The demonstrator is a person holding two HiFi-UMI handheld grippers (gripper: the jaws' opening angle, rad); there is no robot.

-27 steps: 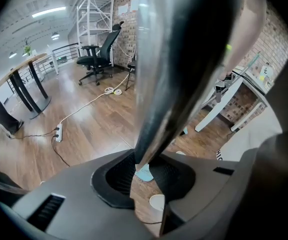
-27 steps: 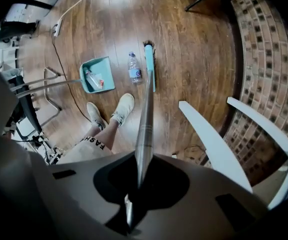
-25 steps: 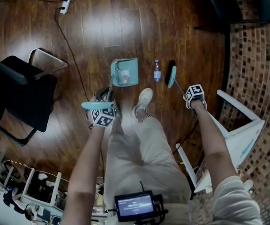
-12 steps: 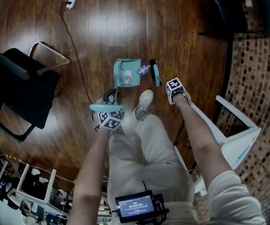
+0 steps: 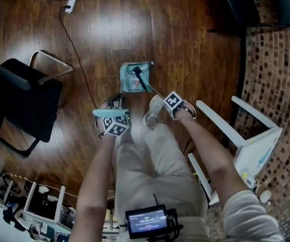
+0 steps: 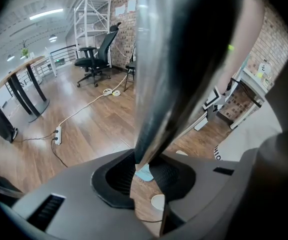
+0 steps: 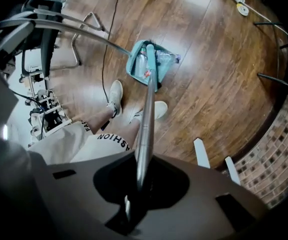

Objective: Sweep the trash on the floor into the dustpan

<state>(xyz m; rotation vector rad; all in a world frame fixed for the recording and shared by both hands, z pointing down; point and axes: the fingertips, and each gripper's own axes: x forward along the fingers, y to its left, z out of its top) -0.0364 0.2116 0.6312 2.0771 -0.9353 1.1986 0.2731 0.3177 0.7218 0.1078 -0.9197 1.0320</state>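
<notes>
A teal dustpan (image 5: 129, 79) (image 7: 140, 59) stands on the wooden floor in front of the person's feet, with bits of trash in it. Its long metal handle (image 6: 184, 59) runs up into my left gripper (image 5: 114, 123) (image 6: 146, 184), which is shut on it. My right gripper (image 5: 173, 104) (image 7: 136, 194) is shut on the broom's metal handle (image 7: 144, 129). The teal and black broom head (image 5: 141, 78) (image 7: 151, 74) rests at the dustpan's mouth. A small clear plastic bottle (image 7: 167, 58) (image 5: 148, 64) lies at the dustpan's right edge, beside the broom head.
The person's white shoes (image 5: 155, 109) stand just behind the dustpan. A black chair (image 5: 19, 100) is at the left, a power strip (image 5: 70, 2) with its cable beyond it. A white frame (image 5: 245, 135) lies at the right by the brick-patterned floor (image 5: 276, 59).
My right gripper has swung left with the broom, pushing the bottle from the floor right of the dustpan to its mouth. The left gripper and dustpan have stayed put.
</notes>
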